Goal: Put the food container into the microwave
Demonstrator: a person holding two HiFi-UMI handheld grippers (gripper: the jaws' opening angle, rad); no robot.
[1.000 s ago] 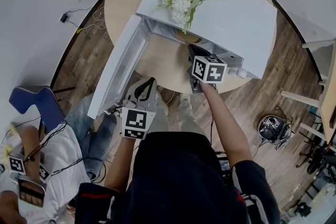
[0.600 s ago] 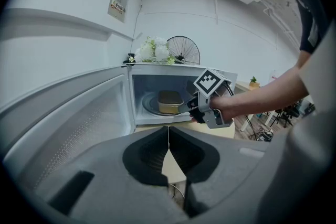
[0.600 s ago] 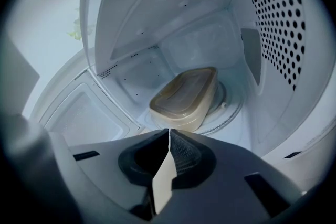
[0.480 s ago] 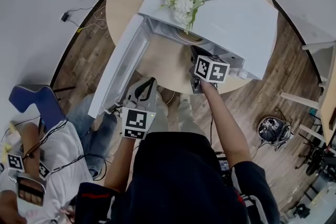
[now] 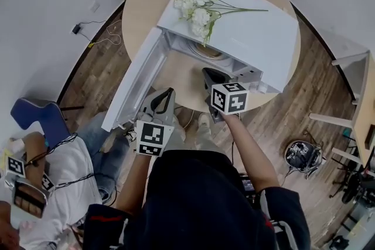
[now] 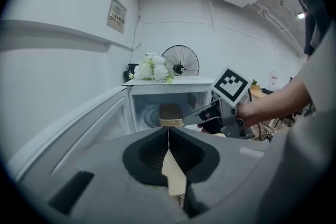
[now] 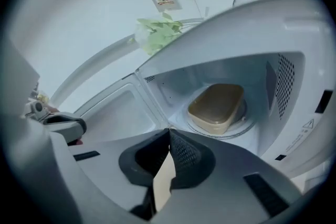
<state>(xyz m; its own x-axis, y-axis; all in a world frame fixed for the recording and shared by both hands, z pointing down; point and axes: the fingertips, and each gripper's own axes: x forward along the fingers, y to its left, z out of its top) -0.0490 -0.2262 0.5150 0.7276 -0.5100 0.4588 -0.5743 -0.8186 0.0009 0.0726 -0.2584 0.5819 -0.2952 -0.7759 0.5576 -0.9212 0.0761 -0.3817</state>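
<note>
The right gripper (image 5: 210,75) has drawn back from the mouth of the microwave (image 5: 258,38) since a moment ago, and it has come away empty. The food container (image 7: 216,106) sits inside the microwave on the turntable (image 7: 239,124), with nothing touching it. To my eye the placing is done, and what remains is probably shutting the door (image 5: 133,80), which hangs wide open off the microwave's left side. The right gripper's jaws are pressed together with nothing between them. The left gripper (image 5: 166,94) waits just in front of the microwave, near the open door's edge, its jaws likewise closed on nothing.
</note>
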